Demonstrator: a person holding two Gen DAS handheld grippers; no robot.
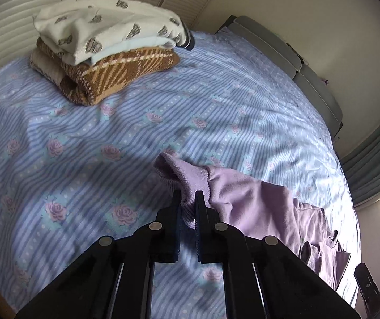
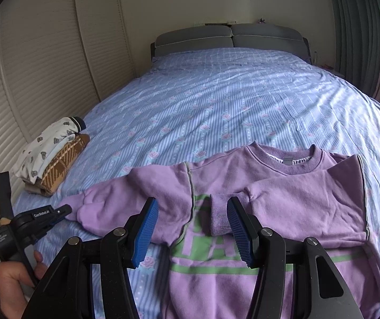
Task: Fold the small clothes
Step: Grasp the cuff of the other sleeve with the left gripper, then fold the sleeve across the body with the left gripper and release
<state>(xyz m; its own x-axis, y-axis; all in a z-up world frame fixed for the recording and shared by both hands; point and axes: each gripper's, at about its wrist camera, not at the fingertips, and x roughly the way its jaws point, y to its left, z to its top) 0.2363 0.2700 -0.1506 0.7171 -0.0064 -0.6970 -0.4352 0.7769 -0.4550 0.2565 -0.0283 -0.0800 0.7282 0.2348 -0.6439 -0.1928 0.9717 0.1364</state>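
A small lilac sweatshirt (image 2: pixel 282 186) with green print lies front up on the blue striped bedsheet (image 2: pixel 216 101). Its right sleeve is folded across the chest, cuff (image 2: pixel 219 215) near the middle. My right gripper (image 2: pixel 191 212) is open above the chest, empty, its right pad beside that cuff. My left gripper (image 1: pixel 188 202) is shut on the left sleeve's cuff (image 1: pixel 179 178). It also shows at the left in the right wrist view (image 2: pixel 66 211), at the tip of the outstretched left sleeve (image 2: pixel 126 196).
A stack of folded clothes (image 1: pixel 105 53), white patterned on brown plaid, sits by the louvred wardrobe doors (image 2: pixel 30 79) at the bed's left edge. A grey headboard (image 2: pixel 229 38) is at the far end. A curtain and window (image 2: pixel 359 26) are on the right.
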